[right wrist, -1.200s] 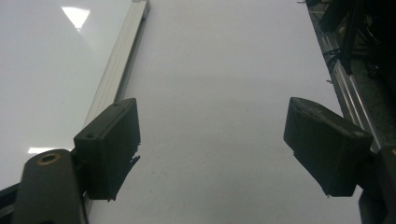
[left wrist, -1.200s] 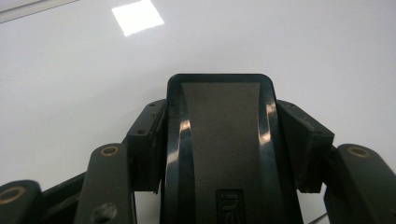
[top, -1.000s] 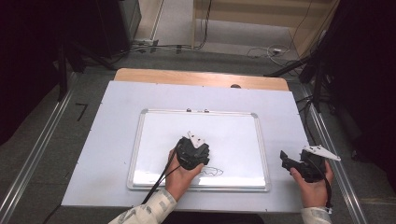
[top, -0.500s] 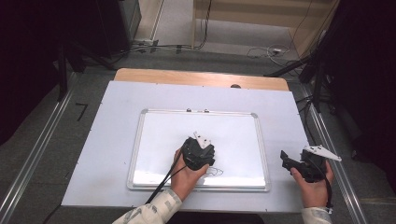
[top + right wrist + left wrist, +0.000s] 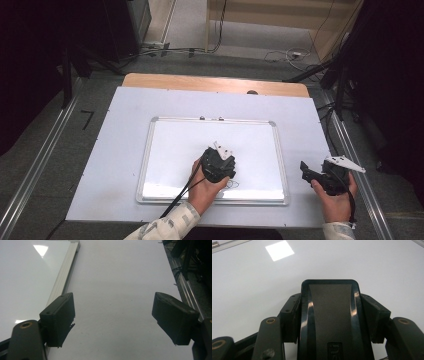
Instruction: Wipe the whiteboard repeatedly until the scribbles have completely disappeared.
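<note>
A whiteboard [image 5: 190,145] with a silver frame lies flat on the white table. My left gripper [image 5: 219,165] points down at its lower middle and is shut on a black eraser [image 5: 329,315] with a grey face, which both jaws clamp from the sides in the left gripper view [image 5: 333,306]. A small black scribble [image 5: 232,185] shows on the board just below that gripper. My right gripper [image 5: 312,175] rests over the bare table to the right of the board, open, with nothing between its jaws [image 5: 116,317]. The board's frame [image 5: 63,277] runs past its left jaw.
The white table top [image 5: 125,130] has a wooden strip [image 5: 215,84] along its far edge, with a small dark object [image 5: 252,92] there. Metal rails [image 5: 350,145] and cables run along the floor beside the table. Dark equipment stands at both sides.
My left gripper has slid a little to the right across the board with the eraser. The right gripper has stayed where it was.
</note>
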A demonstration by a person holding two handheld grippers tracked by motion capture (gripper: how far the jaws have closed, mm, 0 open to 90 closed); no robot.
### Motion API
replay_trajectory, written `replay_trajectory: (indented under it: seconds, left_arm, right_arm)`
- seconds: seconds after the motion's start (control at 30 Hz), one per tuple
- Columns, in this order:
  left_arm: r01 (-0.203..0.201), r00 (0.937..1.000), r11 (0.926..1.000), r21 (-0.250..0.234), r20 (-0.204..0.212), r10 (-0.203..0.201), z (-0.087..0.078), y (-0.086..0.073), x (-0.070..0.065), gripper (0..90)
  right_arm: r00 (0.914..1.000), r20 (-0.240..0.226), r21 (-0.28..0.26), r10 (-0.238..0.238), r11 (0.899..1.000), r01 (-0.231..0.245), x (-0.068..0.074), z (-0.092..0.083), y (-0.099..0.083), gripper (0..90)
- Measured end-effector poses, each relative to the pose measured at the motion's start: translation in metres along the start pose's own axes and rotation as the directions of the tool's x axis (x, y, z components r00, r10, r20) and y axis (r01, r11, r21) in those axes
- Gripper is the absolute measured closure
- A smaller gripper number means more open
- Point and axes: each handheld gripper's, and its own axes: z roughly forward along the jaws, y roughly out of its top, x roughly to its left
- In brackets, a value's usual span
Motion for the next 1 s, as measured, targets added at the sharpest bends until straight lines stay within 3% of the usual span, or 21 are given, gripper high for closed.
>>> replay_trajectory:
  seconds: [1.0]
  left_arm:
    - [-0.053,0.9982,0.9986,0.004,0.028,0.053,0.014,0.012,-0.032,40.7]
  right_arm:
    - [1.0,-0.002,-0.004,0.0,1.0,0.0,0.0,-0.001,0.0,17.9]
